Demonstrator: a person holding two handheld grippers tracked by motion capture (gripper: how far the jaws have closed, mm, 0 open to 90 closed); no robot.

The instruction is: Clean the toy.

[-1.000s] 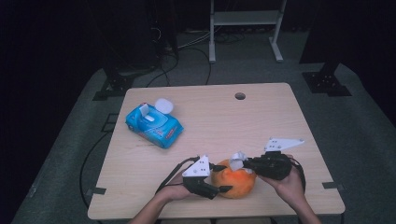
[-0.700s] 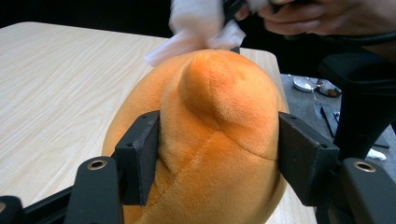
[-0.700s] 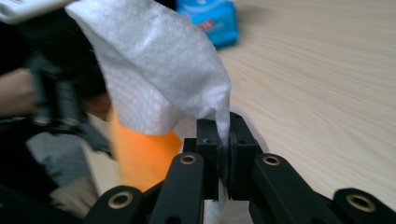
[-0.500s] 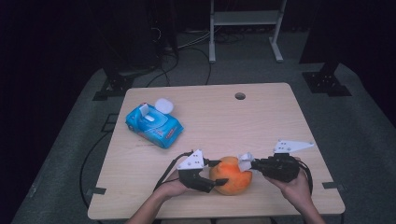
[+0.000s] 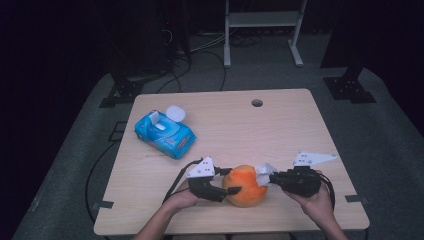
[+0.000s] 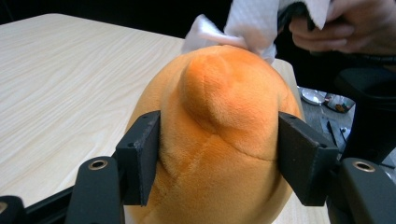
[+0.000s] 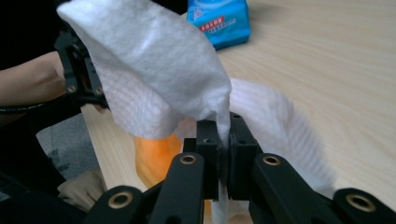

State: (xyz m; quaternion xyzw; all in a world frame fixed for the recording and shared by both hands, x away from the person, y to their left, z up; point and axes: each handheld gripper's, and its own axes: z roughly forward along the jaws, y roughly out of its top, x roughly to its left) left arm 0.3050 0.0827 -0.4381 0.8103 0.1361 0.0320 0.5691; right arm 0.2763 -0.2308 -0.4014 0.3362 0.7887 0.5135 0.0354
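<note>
Careful: your left gripper [image 5: 231, 186] squeezes the orange plush toy [image 5: 244, 185] between its jaws; your right gripper [image 7: 224, 140], clamped tight on the white wipe [image 7: 154, 79], may drag it loose.

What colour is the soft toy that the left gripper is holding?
The soft toy is orange, plain, with no pattern. The left gripper view shows it best.

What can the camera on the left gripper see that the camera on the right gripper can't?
The left gripper view alone shows its two black pads squeezing the orange plush toy from both sides, and the person's other hand. The right gripper view alone shows the right gripper pinched shut on the white wipe, plus the blue wipes pack. Both show the orange toy, the white wipe and the wooden table.
</note>
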